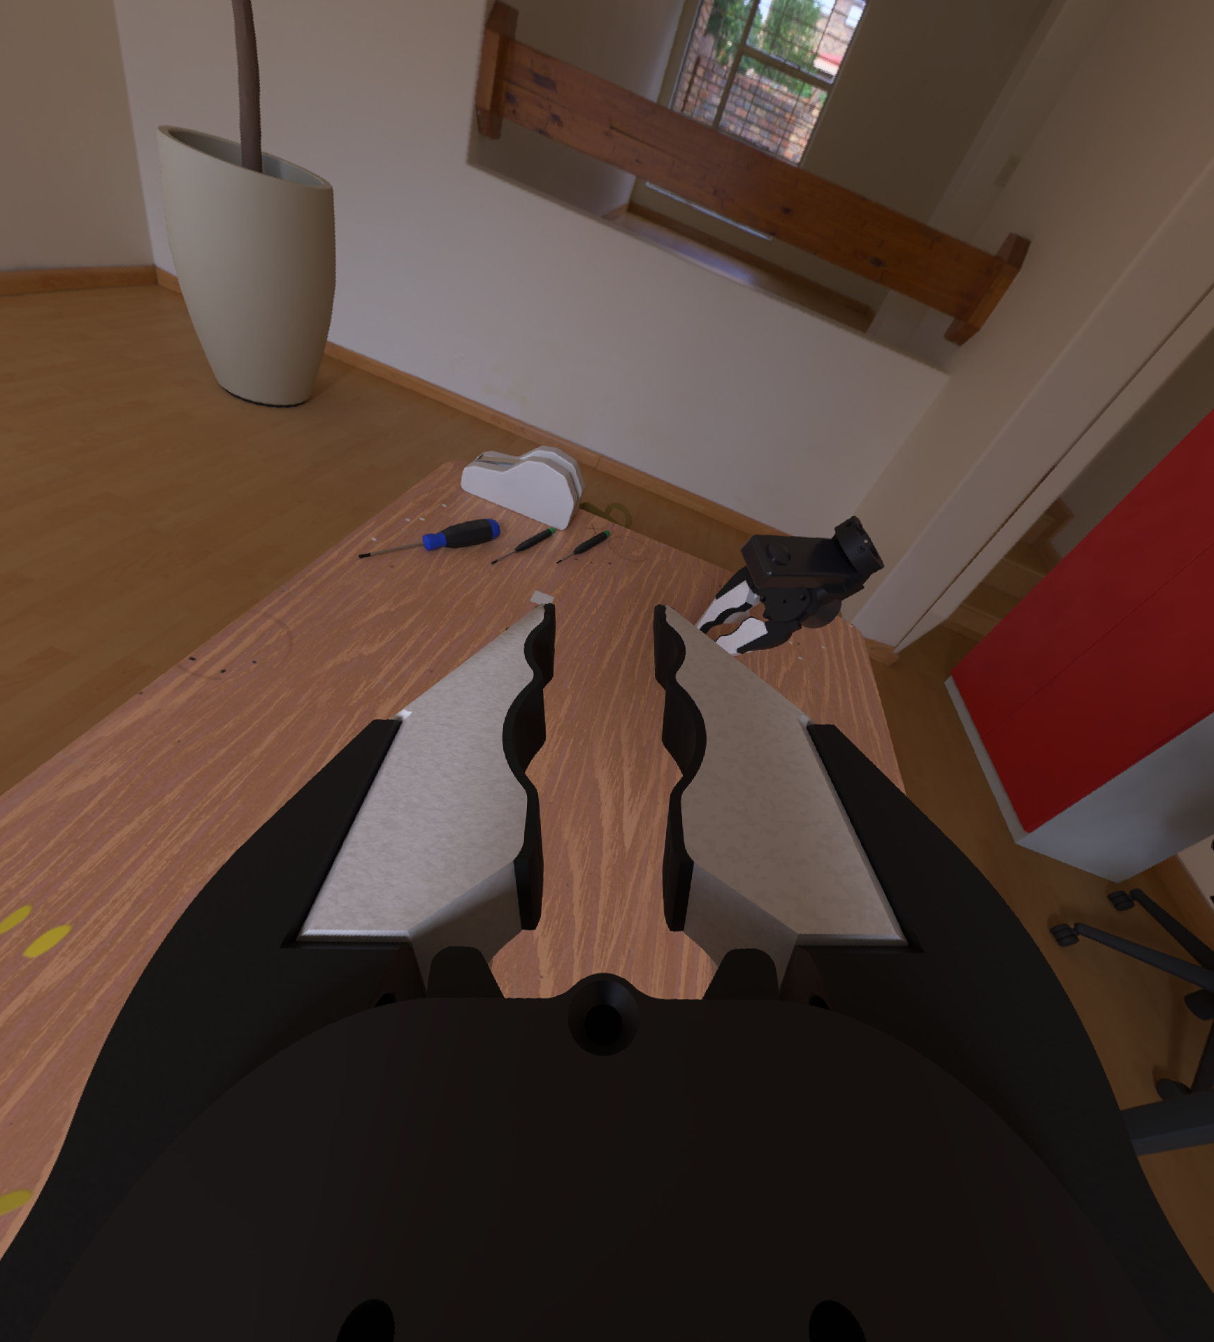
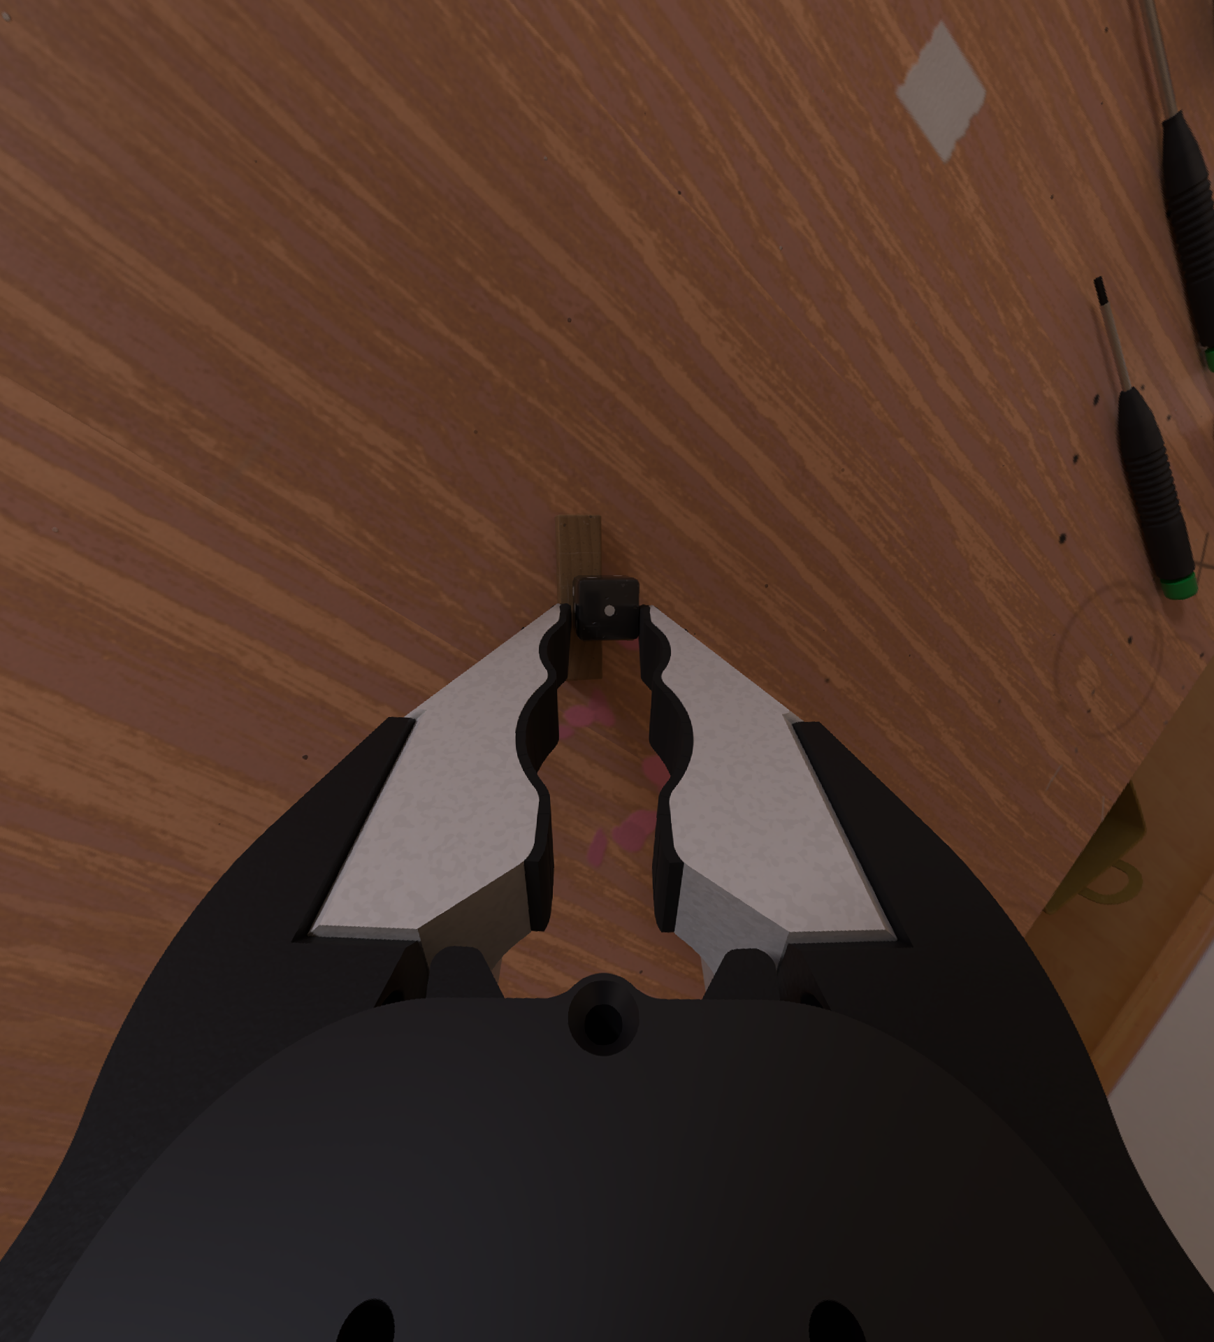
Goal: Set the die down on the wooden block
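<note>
In the right wrist view my right gripper (image 2: 605, 617) points down at the wooden table (image 2: 299, 363) and is shut on a small black die (image 2: 605, 608) with a white pip facing the camera. The die sits over the wooden block (image 2: 579, 548), a small brown slab lying on the table; I cannot tell whether they touch. In the left wrist view my left gripper (image 1: 604, 617) is open and empty above the table (image 1: 226, 762). The right gripper (image 1: 734, 632) shows beyond it, at the far right. The die and block are hidden in that view.
A blue-handled screwdriver (image 1: 462, 535), two thin green-tipped screwdrivers (image 2: 1195, 240) (image 2: 1152, 479), a white tape dispenser (image 1: 524, 483) and a grey patch (image 2: 941, 87) lie at the table's far end. A plant pot (image 1: 255, 269), red cabinet (image 1: 1126, 632) and office chair (image 1: 1206, 980) stand around it.
</note>
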